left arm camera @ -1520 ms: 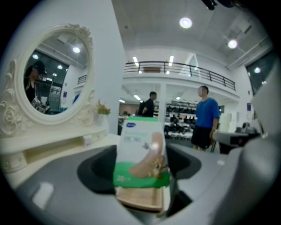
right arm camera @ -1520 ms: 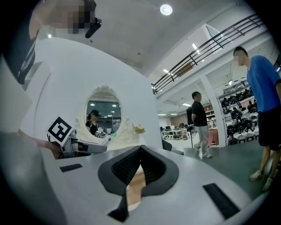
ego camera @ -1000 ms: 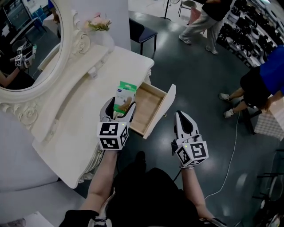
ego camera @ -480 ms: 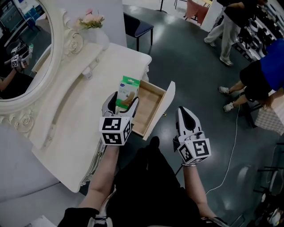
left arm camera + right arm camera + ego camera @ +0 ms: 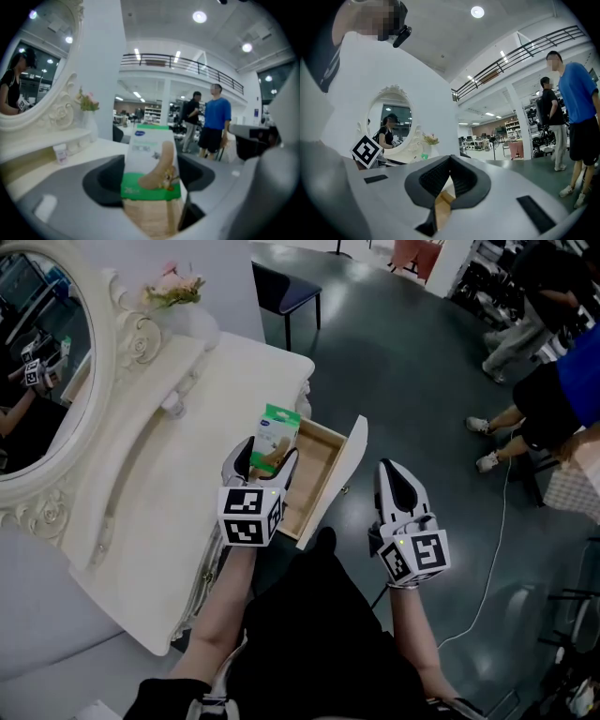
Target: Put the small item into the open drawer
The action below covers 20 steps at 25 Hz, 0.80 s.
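Note:
My left gripper (image 5: 263, 454) is shut on a small white-and-green box of plasters (image 5: 272, 437), holding it upright over the near left part of the open wooden drawer (image 5: 317, 476). In the left gripper view the box (image 5: 151, 172) stands between the two grey jaws with the wood of the drawer below it. My right gripper (image 5: 395, 486) hangs shut and empty to the right of the drawer's white front panel (image 5: 339, 474), above the dark floor. In the right gripper view its jaws (image 5: 449, 180) meet at the tips.
The drawer belongs to a white dressing table (image 5: 216, 399) with an oval mirror (image 5: 42, 362), a vase of flowers (image 5: 172, 292) and a small bottle (image 5: 172, 406). A dark chair (image 5: 286, 296) stands behind it. People (image 5: 562, 381) stand and sit at the right. A cable (image 5: 492, 568) lies on the floor.
The left gripper with the box has shifted slightly forward and right over the drawer. The head view has swung a little left; a person at the back walked right.

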Motion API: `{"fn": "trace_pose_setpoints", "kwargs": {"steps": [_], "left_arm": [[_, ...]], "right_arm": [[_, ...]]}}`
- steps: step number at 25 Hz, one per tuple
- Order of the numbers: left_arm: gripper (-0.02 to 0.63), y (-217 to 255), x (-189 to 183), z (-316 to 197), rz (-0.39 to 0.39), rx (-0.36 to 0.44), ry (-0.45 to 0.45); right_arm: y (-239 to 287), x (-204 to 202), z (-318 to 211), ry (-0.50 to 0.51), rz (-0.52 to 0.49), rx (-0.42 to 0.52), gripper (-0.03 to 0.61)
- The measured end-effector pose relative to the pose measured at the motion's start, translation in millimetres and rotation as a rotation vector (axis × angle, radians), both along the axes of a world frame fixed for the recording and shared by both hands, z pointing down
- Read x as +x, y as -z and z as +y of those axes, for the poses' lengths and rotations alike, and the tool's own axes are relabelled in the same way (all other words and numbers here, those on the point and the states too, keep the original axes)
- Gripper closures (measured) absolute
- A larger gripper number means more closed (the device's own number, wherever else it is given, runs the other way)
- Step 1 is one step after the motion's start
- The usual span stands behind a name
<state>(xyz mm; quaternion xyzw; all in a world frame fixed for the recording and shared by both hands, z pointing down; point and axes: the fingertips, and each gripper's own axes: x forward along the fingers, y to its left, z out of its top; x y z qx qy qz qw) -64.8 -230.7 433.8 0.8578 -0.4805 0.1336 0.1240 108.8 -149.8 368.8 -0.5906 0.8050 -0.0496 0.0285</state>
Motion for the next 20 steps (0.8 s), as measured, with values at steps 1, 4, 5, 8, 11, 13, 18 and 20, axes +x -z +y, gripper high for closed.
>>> {"fn": "trace_pose_setpoints", "kwargs": {"steps": [1,4,5,8,11,13,18,20], "left_arm": [[0.261,-3.3,3.5,-2.7,-0.003,-0.007,-0.003],[0.261,-12.9,13.7,-10.6,-0.015,-0.027,-0.012],[0.261,-16.2,16.8,-13.1,-0.019,-0.032,-0.016],[0.261,-28.2,25.2,-19.3,-0.034,-0.057,-0.027],[0.261,-41.8,32.0,-25.4,-0.053,-0.083,-0.036],[0.261,-52.6,36.6,-29.6,-0.066,-0.1,-0.04],[0.261,-82.9,48.3,-34.1,-0.126,-0.14,-0.059],[0.261,-95.4,52.7,-35.6,-0.141,-0.164,-0.07]], "right_arm": [[-0.6,3.6,-2.9,-0.003,-0.002,-0.003,0.581],[-2.4,13.6,-11.2,-0.013,-0.007,-0.008,0.581],[-2.7,16.0,-13.8,-0.016,-0.01,-0.009,0.581],[-4.7,21.6,-20.0,-0.021,-0.014,-0.017,0.581],[-7.1,25.4,-25.6,-0.02,-0.015,-0.024,0.581],[-8.3,28.0,-29.5,-0.021,-0.02,-0.029,0.581],[-13.6,36.5,-35.5,-0.025,-0.027,-0.045,0.581],[-15.7,38.9,-37.7,-0.026,-0.033,-0.05,0.581]]}}
